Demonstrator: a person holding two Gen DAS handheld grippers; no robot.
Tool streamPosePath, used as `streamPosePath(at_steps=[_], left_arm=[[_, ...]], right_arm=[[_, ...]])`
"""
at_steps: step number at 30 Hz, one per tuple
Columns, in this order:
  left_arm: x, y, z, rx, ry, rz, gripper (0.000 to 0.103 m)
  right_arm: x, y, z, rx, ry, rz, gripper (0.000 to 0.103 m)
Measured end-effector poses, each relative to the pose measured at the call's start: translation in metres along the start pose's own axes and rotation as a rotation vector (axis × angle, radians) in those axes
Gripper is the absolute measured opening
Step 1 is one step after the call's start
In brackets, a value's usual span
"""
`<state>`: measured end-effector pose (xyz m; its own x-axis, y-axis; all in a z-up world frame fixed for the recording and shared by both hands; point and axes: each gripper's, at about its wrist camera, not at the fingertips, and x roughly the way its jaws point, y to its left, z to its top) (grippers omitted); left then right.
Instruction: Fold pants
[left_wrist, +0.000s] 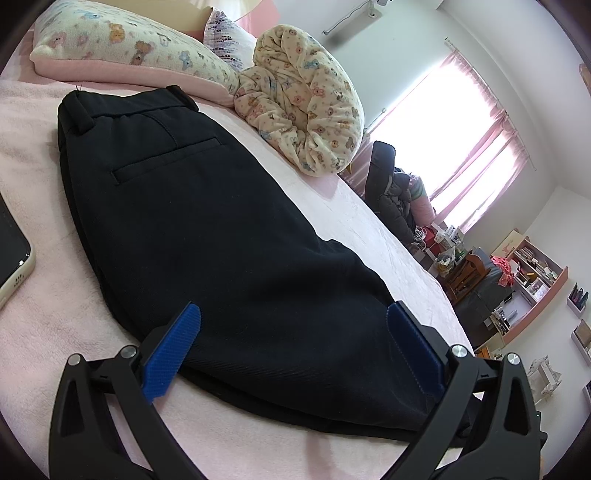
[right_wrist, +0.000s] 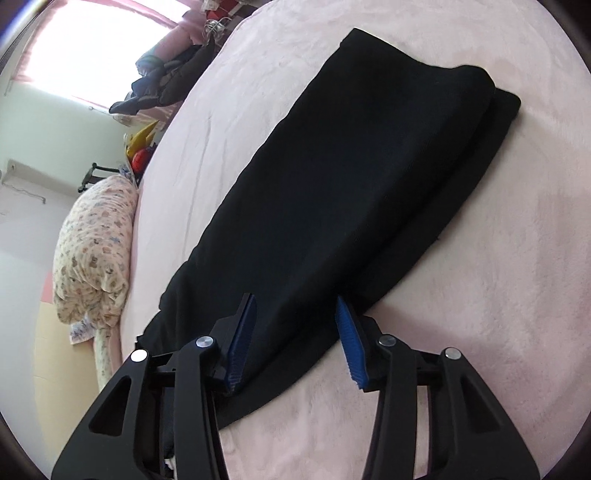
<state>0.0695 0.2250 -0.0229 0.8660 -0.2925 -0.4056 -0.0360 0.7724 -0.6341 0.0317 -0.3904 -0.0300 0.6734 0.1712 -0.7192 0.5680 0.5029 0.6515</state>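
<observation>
- Pants (left_wrist: 207, 229), black, lay flat on the pink bed (left_wrist: 44, 306), one leg stacked on the other.
- Waistband (left_wrist: 122, 107) sat at the far end in the left wrist view, just short of the pillow (left_wrist: 122, 44), with a welt pocket (left_wrist: 166, 160) facing up.
- Left tongs (left_wrist: 293, 347) stood wide open, the blue pads (left_wrist: 173, 354) spread to either side of the cloth near the seat; nothing was gripped between them.
- One left pad lay at the near edge of the pants above the bed, the other over the far edge of the fabric; whether either pressed on the cloth, I could not tell.
- Right tongs (right_wrist: 295, 339) were partly open, narrower than the left pair, and held nothing.
- Both right pads (right_wrist: 351, 343) hovered at the leg section, one over the black cloth, the other at its edge beside the bed.
- In the right wrist view the legs (right_wrist: 351, 177) ran away from the camera to their hems (right_wrist: 495, 99), the upper leg lying slightly short of the lower one so a dark strip showed along the side.
- A rolled blanket (left_wrist: 306, 99) with a bear print rested beside the pillow, apart from the pants.
- A phone (left_wrist: 13, 247) lay on the bed near the waist side, not touching the cloth.
- Beyond the bed, a bright window with pink curtains (left_wrist: 476, 147) and a cluttered desk (left_wrist: 498, 291) were visible.
</observation>
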Motion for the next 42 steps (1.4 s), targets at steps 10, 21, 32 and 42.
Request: streamPosePath(at_steps=[10, 21, 32, 42], left_arm=[[0.000, 0.000, 0.000, 0.000, 0.001, 0.001, 0.101], [-0.001, 0.000, 0.001, -0.001, 0.001, 0.000, 0.101], [-0.001, 0.000, 0.000, -0.003, 0.002, -0.002, 0.101], [-0.001, 0.000, 0.000, -0.004, 0.002, -0.003, 0.101]], right_arm=[[-0.011, -0.034, 0.018, 0.111, -0.071, -0.015, 0.042], [-0.045, -0.035, 0.034, 0.044, -0.281, 0.006, 0.005], [-0.054, -0.074, 0.032, 0.136, -0.208, 0.036, 0.009], [-0.070, -0.104, 0.044, 0.312, -0.283, 0.006, 0.048]])
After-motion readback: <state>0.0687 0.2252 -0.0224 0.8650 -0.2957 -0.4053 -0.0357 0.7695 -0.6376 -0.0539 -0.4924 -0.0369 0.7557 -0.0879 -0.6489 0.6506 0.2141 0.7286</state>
